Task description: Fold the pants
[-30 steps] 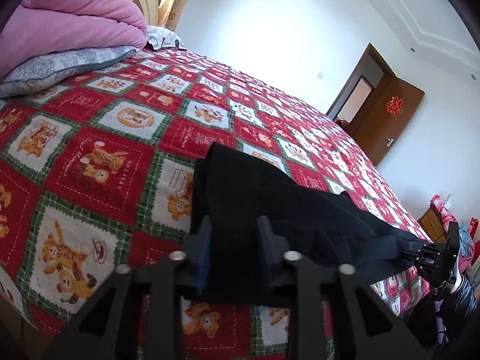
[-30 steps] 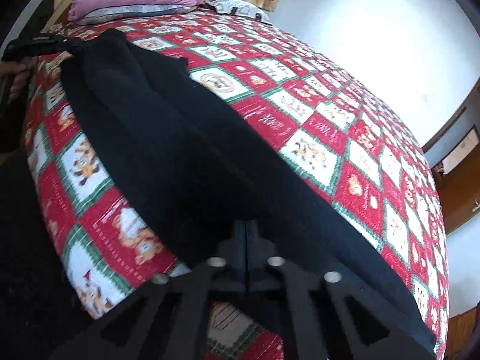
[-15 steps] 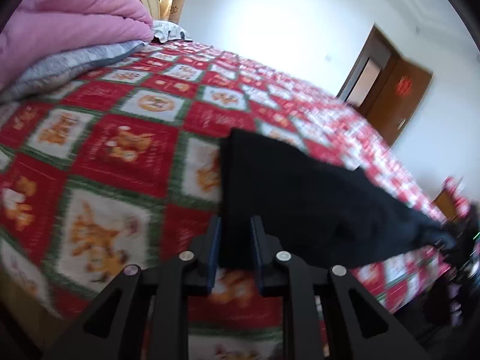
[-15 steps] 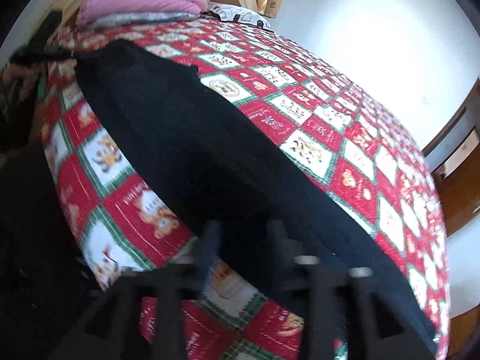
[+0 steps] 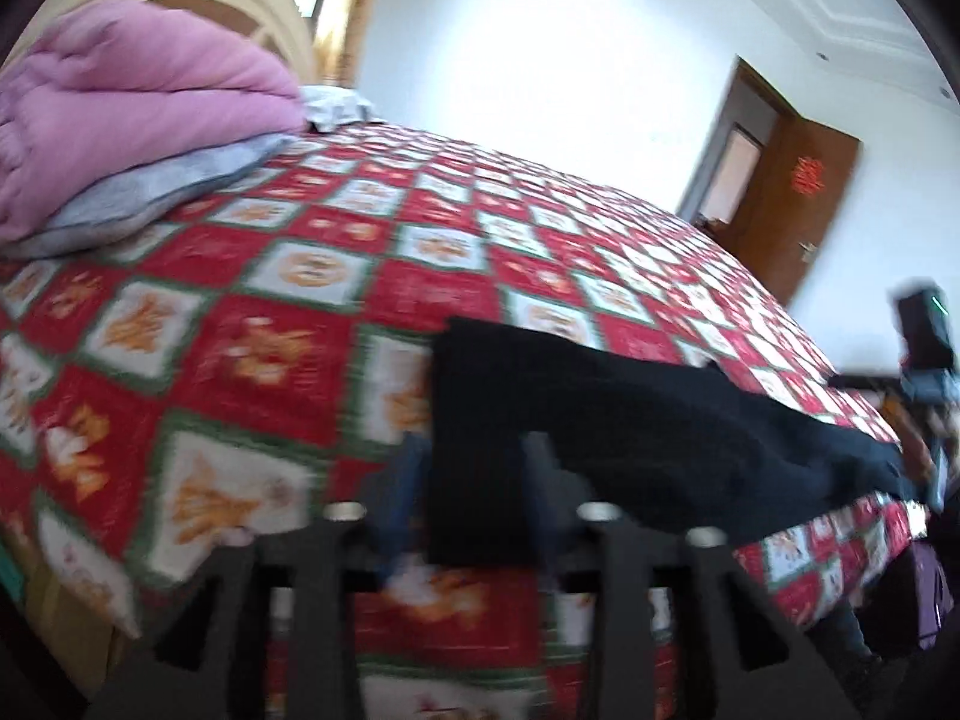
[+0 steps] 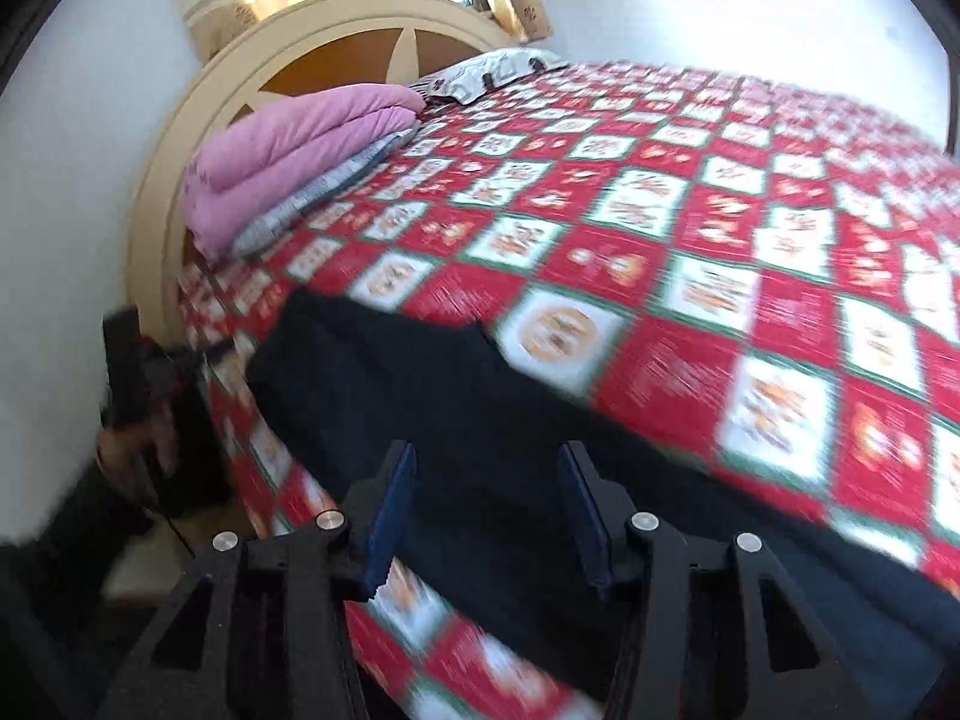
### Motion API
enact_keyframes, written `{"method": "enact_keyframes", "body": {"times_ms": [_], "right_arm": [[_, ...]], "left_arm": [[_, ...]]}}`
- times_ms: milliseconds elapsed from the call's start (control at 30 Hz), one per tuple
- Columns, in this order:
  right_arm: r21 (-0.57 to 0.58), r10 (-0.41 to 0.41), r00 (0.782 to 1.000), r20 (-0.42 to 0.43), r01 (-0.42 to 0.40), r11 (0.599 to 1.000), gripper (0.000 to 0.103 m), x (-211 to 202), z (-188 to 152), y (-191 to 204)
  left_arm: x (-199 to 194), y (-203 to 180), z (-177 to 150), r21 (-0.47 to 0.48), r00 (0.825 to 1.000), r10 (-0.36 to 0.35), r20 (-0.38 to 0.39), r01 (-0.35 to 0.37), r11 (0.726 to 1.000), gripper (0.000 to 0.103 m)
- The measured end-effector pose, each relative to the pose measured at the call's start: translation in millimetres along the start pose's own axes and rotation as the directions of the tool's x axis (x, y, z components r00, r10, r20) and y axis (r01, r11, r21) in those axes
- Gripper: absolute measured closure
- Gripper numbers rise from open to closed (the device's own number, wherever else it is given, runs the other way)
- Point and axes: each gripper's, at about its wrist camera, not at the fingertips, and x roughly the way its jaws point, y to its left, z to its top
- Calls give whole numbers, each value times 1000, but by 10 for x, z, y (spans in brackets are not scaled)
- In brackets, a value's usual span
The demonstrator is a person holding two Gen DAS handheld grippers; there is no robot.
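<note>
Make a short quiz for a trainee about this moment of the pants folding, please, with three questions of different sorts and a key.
1. True or false: the long black fabric pants lie stretched along the near edge of the red checked cartoon-print bedspread.
2. Multiple choice: what rests on the grey patterned pillow near the cream arched wooden headboard? A) a folded pink quilt B) a white towel C) a blue jacket
3. Fill in: the pads of the right gripper stand ____ over the pants, pressing on nothing.

Key: 1 true; 2 A; 3 apart
</note>
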Motion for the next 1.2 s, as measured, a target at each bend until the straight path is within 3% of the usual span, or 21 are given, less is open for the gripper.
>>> {"method": "enact_keyframes", "body": {"times_ms": [33, 133, 300, 400, 467, 567, 700, 767, 800, 933, 1000, 1067, 1100, 1200], "right_arm": [[17, 16, 1000, -12, -15, 1000, 52, 111, 85, -7], [92, 74, 994, -74, -67, 993, 52, 562, 348, -70], [204, 142, 979, -146, -111, 973, 56, 1146, 544, -204], [267, 231, 959, -164, -183, 946, 80, 1324, 556, -265], [250, 235, 956, -176, -188, 950, 96, 1387, 553, -209], [201, 191, 970, -147, -160, 966, 98, 1342, 584, -140], [127, 172, 984, -39, -166, 978, 98, 1071, 710, -63], [85, 63, 996, -63, -57, 995, 98, 1142, 714, -66], [53, -34, 996, -87, 39, 998, 98, 1253, 696, -72], [49, -80, 993, -87, 84, 995, 97, 1436, 614, -91], [54, -80, 995, -68, 83, 995, 91, 1366, 608, -70], [58, -113, 991, -69, 117, 991, 64, 1247, 587, -79], [42, -158, 986, -51, 160, 986, 62, 1123, 554, -51], [-64, -180, 983, 24, 181, 981, 62, 713, 343, 179]], "left_arm": [[33, -41, -9, 9, 1000, -6, 1, 6, 1000, 42], [164, -57, -41, 12, 1000, -6, -23, 7, 1000, 42], [187, 183, -134, -95, 999, -32, -30, 29, 995, 42], [213, 300, -191, -172, 996, -89, -28, 83, 982, 42], [233, 313, -221, -185, 995, -101, -21, 95, 978, 42], [226, 274, -244, -164, 995, -96, -16, 92, 982, 42], [241, 256, -260, -152, 995, -96, -17, 93, 984, 39], [244, 230, -257, -132, 996, -85, -20, 81, 988, 39], [243, 213, -252, -120, 997, -77, -24, 74, 990, 39], [209, 189, -214, -84, 998, -41, -39, 38, 996, 39], [169, 191, -182, -64, 999, -22, -27, 20, 998, 39], [137, 191, -153, -53, 1000, -11, -13, 10, 999, 39], [110, 181, -138, -42, 1000, -7, -2, 7, 999, 39], [63, 80, -104, 20, 1000, 1, 19, -1, 1000, 39]]}}
